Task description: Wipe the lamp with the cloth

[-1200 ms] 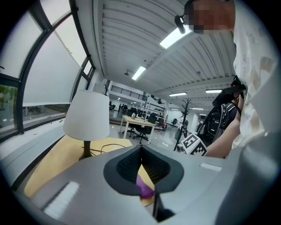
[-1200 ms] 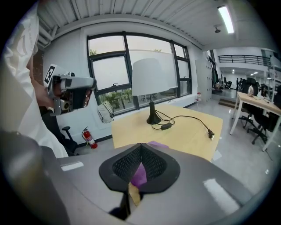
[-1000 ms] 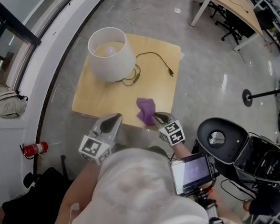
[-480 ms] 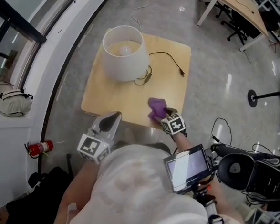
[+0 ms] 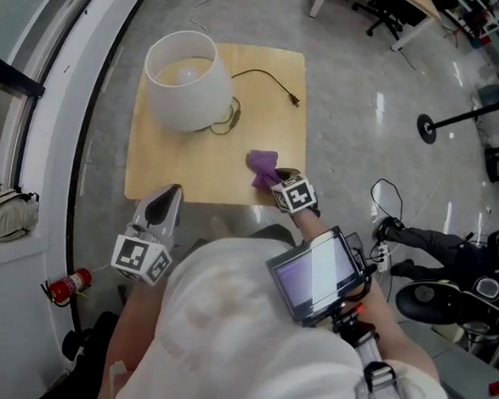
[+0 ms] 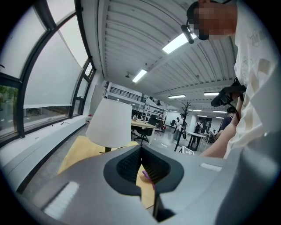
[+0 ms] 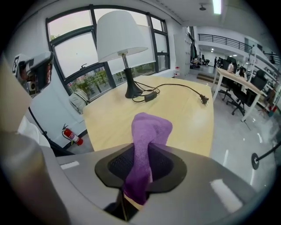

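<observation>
Cloth (image 5: 262,166) sits by table's (image 5: 198,165) near edge, well apart from lamp (image 5: 186,86).

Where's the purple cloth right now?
In the head view the cloth is at the table's near edge, right of centre, between the right gripper's closing jaws, across from the lamp.
</observation>
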Tool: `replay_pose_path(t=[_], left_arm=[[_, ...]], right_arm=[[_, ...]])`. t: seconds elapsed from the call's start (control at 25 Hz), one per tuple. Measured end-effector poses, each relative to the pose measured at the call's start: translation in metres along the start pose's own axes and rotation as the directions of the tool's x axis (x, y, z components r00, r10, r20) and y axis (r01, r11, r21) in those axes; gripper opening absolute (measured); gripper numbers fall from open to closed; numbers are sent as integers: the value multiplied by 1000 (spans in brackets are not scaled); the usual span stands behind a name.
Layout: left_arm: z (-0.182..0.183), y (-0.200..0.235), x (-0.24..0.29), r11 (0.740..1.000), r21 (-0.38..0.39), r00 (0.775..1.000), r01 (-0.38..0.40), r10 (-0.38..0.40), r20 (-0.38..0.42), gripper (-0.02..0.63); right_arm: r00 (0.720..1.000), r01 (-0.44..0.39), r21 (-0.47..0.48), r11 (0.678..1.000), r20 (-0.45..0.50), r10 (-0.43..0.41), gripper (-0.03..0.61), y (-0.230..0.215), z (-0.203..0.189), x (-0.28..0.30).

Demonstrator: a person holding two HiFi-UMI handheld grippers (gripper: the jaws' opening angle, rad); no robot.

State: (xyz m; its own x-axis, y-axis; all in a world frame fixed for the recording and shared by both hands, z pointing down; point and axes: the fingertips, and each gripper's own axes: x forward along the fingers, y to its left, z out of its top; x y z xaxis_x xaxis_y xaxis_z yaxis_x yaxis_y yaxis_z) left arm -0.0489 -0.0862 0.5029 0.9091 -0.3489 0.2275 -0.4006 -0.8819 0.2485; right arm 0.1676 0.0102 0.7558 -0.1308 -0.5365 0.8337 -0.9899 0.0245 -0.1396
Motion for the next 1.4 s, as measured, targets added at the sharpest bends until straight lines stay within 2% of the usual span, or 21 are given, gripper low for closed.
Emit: replay_pose_path(t=[0.32,0.56,0.84,1.04,1.2,1.4], left_arm=[[11,-2,16,996,1,996,89,-89,24,0],[21,-3,22,994,-3,993,113,-113,45,0],[31,-2,26,993,11,992,115,-116,58,0],[29,-2,22,995,11,994,102,-102,50,0],[29,-9,22,996,22,995,90,-91,43,0],[38,-12,29,997,44,997,64,-66,46,0]], right_arm=[[992,50,1,999,115,-50,94,-1,32,-46],[972,61,-3,998,228,-59,92,7,69,-86],[931,41,20,999,363,-45,92,11,115,-119],[897,-26,71,997,443,-8,92,20,132,-132],[872,-64,61,996,488,26,92,27,141,-148],[821,-123,46,991,566,75,92,23,168,-159]])
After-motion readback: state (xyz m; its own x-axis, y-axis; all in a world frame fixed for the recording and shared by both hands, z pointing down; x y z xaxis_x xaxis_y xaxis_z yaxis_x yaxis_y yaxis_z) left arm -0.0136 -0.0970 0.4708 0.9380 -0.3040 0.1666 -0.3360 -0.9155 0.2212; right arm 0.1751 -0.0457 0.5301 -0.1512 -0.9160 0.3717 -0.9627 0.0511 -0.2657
